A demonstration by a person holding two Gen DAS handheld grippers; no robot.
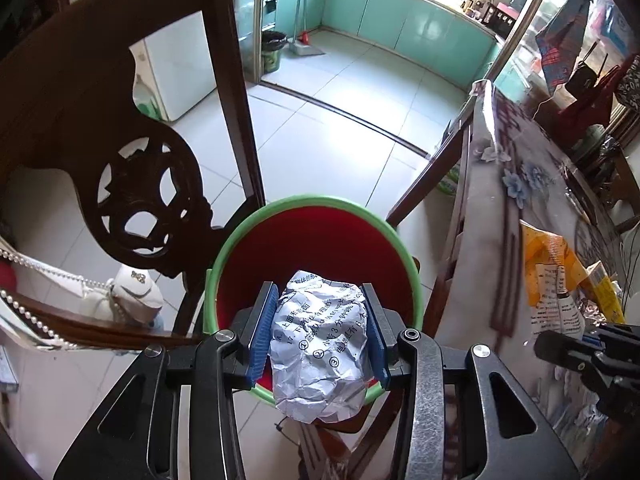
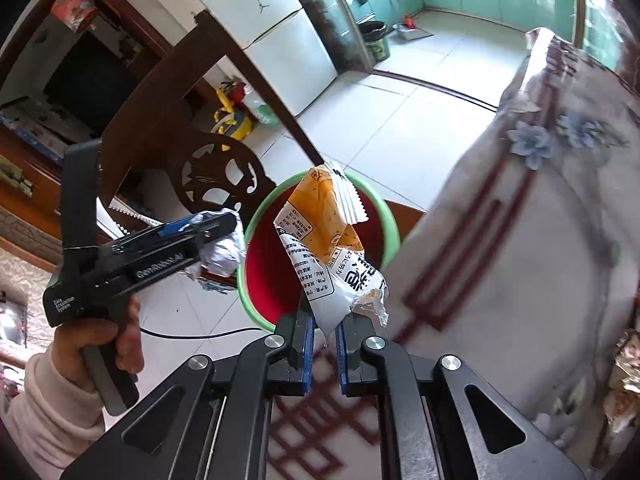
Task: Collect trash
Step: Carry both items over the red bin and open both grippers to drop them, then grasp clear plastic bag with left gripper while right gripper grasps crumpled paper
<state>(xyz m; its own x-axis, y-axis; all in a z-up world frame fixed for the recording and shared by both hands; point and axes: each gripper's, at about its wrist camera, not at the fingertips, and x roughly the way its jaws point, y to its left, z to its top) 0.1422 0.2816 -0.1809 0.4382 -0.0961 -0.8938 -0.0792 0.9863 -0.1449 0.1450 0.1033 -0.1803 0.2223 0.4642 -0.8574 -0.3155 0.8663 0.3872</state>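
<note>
My left gripper is shut on a crumpled ball of printed white paper and holds it above a red bin with a green rim. My right gripper is shut on an orange and white snack wrapper and holds it above the same bin. In the right wrist view the left gripper with its paper ball is at the bin's left rim. The right gripper's body shows at the right edge of the left wrist view, with the wrapper above it.
A carved dark wooden chair stands left of the bin. A table with a flowered cloth is on the right, with foil scraps on it. Tiled floor runs to a kitchen with a second bin and a broom.
</note>
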